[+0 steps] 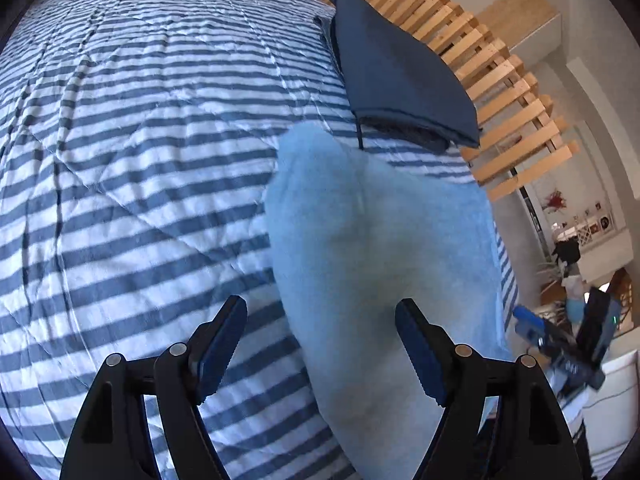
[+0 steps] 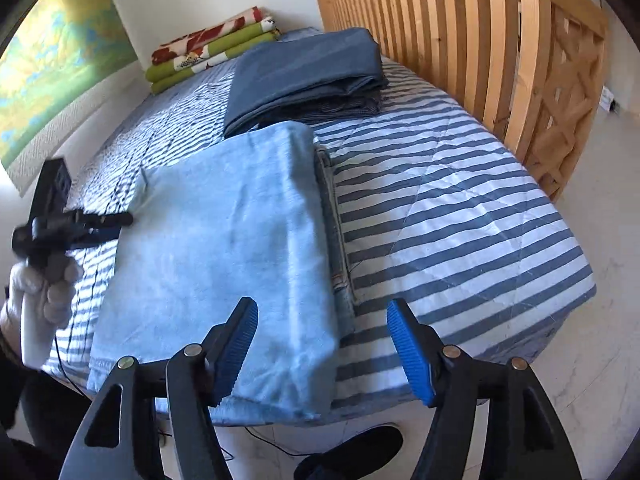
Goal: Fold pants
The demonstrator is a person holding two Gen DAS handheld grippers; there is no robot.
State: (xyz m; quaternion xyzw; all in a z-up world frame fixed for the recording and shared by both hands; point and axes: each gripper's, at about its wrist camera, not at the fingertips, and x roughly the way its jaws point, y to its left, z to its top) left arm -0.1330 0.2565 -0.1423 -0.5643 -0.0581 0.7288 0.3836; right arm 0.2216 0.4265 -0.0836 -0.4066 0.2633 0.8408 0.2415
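1. My left gripper (image 1: 320, 350): jaws open, nothing gripped. A gloved hand (image 2: 44, 292) holds it at the left edge of the pants.
2. Light blue pants (image 2: 224, 264) lie folded on the striped bed (image 2: 460, 216), ahead of and partly between both sets of jaws.
3. My right gripper (image 2: 320, 350): jaws open and empty, above the near right corner of the pants.
4. Dark blue folded cloth (image 2: 304, 72) lies beyond the pants, beside the wooden slatted headboard (image 2: 480, 48).
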